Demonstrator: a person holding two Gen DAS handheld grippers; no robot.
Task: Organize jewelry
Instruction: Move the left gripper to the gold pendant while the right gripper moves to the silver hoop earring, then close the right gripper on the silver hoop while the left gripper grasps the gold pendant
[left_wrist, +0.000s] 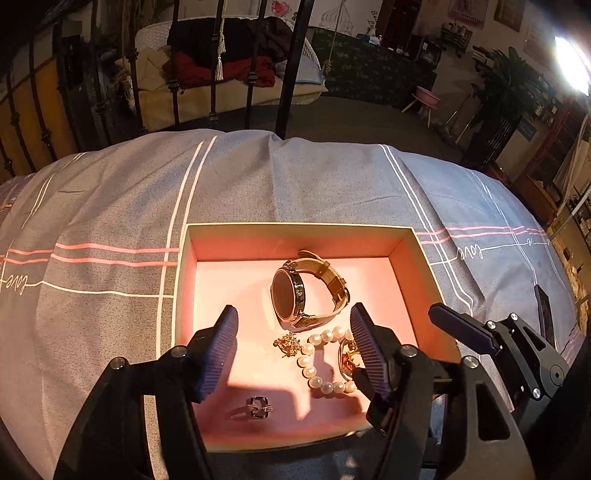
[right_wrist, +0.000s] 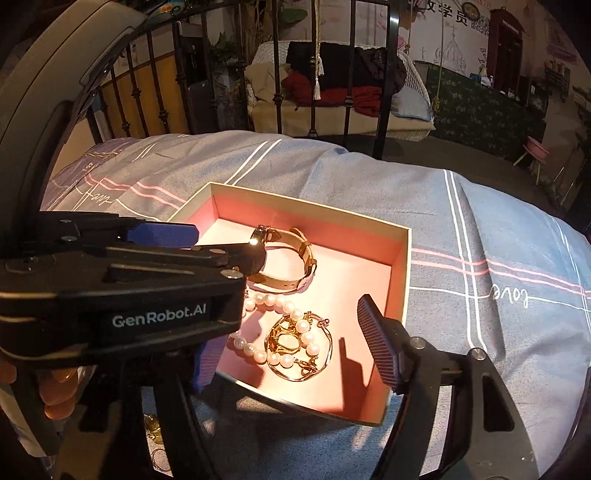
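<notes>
Jewelry box (left_wrist: 295, 230), watch (right_wrist: 291, 258) half-hidden by left gripper (right_wrist: 207, 240)

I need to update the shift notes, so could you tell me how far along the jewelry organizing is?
Mostly done, it seems: the watch, pearl bracelet, gold chain, brooch and ring lie inside the pink box. Nothing is in hand; the left gripper and right gripper stand open and empty. A few gold pieces remain outside, near the box's edge.

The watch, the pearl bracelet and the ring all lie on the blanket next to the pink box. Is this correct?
Not quite. The watch, the pearl bracelet and the ring all lie inside the pink box, not beside it. The box itself rests on the blanket. The left wrist view shows this.
</notes>
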